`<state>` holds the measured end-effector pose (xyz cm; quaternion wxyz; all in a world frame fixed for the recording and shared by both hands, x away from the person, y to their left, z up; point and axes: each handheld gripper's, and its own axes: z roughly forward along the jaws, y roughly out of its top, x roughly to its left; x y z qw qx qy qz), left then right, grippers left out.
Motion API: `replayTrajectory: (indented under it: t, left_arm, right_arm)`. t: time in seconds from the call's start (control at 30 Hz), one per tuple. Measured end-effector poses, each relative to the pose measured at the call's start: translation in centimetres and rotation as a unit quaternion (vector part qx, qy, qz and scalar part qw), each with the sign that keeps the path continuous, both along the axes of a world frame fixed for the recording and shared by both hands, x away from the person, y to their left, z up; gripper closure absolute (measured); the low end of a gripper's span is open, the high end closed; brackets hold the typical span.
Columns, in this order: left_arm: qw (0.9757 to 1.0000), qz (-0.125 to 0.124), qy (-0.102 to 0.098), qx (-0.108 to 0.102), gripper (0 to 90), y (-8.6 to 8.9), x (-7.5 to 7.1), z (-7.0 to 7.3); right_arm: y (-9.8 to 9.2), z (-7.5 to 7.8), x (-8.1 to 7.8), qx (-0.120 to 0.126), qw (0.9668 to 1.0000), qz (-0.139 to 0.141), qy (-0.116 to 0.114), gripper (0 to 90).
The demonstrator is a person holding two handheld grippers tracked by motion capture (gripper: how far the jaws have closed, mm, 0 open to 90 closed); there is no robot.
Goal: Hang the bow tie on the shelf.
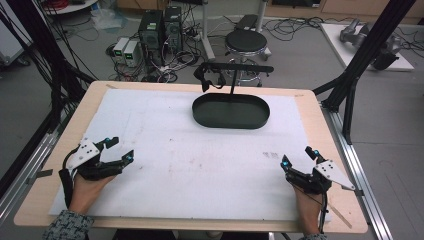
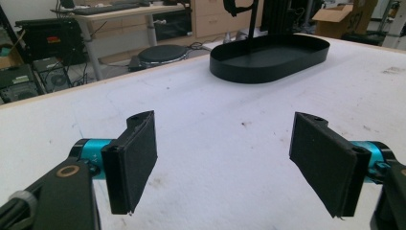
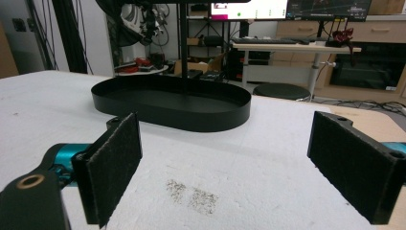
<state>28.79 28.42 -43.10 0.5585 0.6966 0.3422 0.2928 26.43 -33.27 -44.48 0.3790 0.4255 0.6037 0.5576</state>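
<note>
The left black two-jaw gripper (image 1: 119,148) rests low over the white foam-like sheet (image 1: 200,170) that covers the light wooden table (image 1: 320,125), its jaws spread wide with nothing between them; in the left gripper view the two flat black felt-faced pads (image 2: 136,158) stand far apart over bare white surface. The right black two-jaw gripper (image 1: 297,156) sits the same way — jaws wide apart, holding nothing — and the right gripper view shows its pads (image 3: 115,163) framing a small patch of dark specks (image 3: 191,194) on the sheet. Each gripper is held by a hand coming in from the near edge of the table, the left hand (image 1: 87,192) in a patterned sleeve (image 1: 67,226). The black oval metal tray (image 1: 231,111) with a low rim is the landmark: it lies at the far middle of the sheet, and both grippers are well apart from it, the left one toward the near left of the tray and the right one toward the near right. A thin black post (image 1: 232,82) rises from inside the tray and carries a horizontal black bar (image 1: 240,68) above it — a dark strap-like thing (image 1: 207,75) hangs from the bar's left end, too small to tell what it is. Beyond the tray, off the table, a round black stool (image 1: 246,42) stands on the grey floor.
</note>
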Motion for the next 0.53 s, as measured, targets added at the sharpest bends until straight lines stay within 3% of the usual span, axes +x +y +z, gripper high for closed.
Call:
replayTrajectory:
  t: [0.17,0.53]
  left_arm:
    - [0.9999,0.012,-0.001,-0.004,24.8,0.4,-0.9,-1.0]
    - [0.9998,0.019,0.007,0.0,24.8,0.6,-1.0,-1.6]
  right_arm:
    - [0.0,0.0,0.0,-0.001,1.0,0.0,0.0,10.7]
    - [0.0,0.0,0.0,-0.003,1.0,0.001,0.0,10.6]
